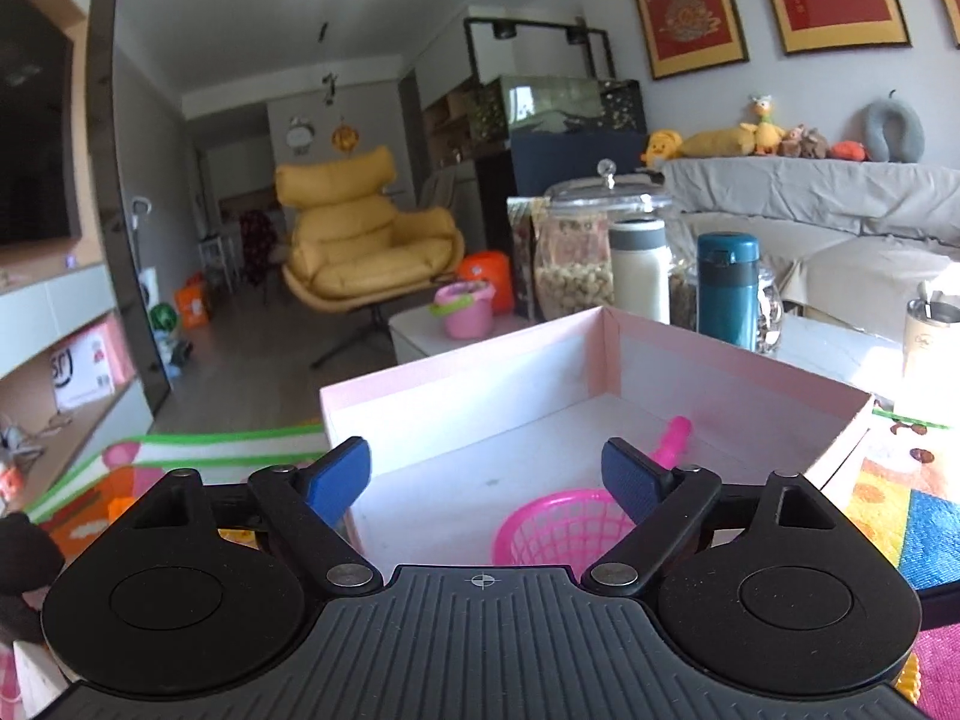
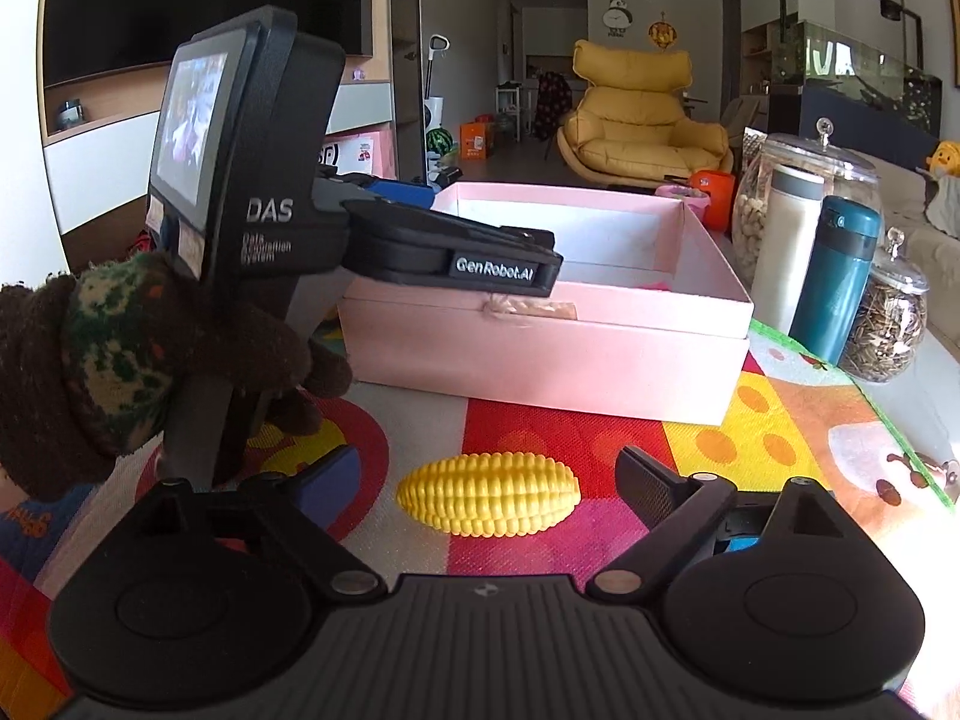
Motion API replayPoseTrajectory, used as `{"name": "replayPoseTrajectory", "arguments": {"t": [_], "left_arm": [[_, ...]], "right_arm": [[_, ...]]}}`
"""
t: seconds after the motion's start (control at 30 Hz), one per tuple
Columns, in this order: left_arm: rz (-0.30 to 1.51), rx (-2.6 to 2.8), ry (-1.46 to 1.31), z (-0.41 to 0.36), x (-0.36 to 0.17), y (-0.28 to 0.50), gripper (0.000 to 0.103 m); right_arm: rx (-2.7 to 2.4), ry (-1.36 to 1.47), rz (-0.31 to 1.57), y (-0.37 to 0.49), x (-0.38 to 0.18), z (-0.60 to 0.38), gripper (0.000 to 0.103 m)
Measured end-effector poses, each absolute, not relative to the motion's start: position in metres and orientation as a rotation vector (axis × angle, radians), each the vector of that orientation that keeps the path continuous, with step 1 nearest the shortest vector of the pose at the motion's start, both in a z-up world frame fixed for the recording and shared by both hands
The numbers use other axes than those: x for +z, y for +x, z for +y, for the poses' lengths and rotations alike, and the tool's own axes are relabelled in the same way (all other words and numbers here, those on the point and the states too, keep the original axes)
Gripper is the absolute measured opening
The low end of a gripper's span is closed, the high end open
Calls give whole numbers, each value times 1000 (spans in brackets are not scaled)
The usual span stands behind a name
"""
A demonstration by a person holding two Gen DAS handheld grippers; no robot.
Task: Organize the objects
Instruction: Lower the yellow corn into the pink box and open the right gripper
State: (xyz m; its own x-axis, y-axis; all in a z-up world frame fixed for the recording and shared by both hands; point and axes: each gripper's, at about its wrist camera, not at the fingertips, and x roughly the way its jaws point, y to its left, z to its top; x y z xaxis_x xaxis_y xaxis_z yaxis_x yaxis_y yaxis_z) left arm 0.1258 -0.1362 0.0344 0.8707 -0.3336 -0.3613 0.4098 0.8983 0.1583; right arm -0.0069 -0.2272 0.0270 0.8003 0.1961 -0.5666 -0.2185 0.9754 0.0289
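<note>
Left wrist view: pink strainer (image 1: 558,531) partly behind right pad (image 1: 633,483).

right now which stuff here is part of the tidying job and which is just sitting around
Part of the job:
- pink box, open
- toy corn on the mat, between the right gripper's open fingers
- pink toy strainer already in the box, under the open left gripper

Just sitting around:
- teal flask
- white flask
- glass jars
- yellow armchair

"DAS" and "GenRobot.AI" on the left gripper (image 2: 384,192), seen from the right wrist.
</note>
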Motion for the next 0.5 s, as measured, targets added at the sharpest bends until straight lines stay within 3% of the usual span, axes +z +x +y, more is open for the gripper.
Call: {"name": "replayPoseTrajectory", "arguments": {"t": [0.03, 0.1, 0.13, 0.17, 0.2, 0.3, 0.47, 0.5], "left_arm": [[340, -390, 217, -133, 38, 125, 80], [358, -395, 129, -121, 50, 119, 79], [374, -404, 73, -111, 56, 115, 79], [389, -402, 32, -103, 61, 110, 79], [401, -393, 2, -92, 64, 103, 79], [430, -363, 1, -67, 67, 78, 79], [471, -338, 86, -43, 58, 36, 79], [478, -329, 103, -40, 55, 29, 79]], "right_arm": [[221, -34, 618, -5, 26, -227, 92], [220, -14, 649, 3, 24, -231, 88], [222, -6, 654, 3, 23, -233, 83], [226, 1, 658, 3, 22, -234, 70], [225, 2, 656, 2, 23, -234, 67], [262, 2, 607, -4, 36, -234, 67], [184, -87, 345, 20, 106, -232, 67], [169, -84, 312, 30, 116, -233, 78]]}}
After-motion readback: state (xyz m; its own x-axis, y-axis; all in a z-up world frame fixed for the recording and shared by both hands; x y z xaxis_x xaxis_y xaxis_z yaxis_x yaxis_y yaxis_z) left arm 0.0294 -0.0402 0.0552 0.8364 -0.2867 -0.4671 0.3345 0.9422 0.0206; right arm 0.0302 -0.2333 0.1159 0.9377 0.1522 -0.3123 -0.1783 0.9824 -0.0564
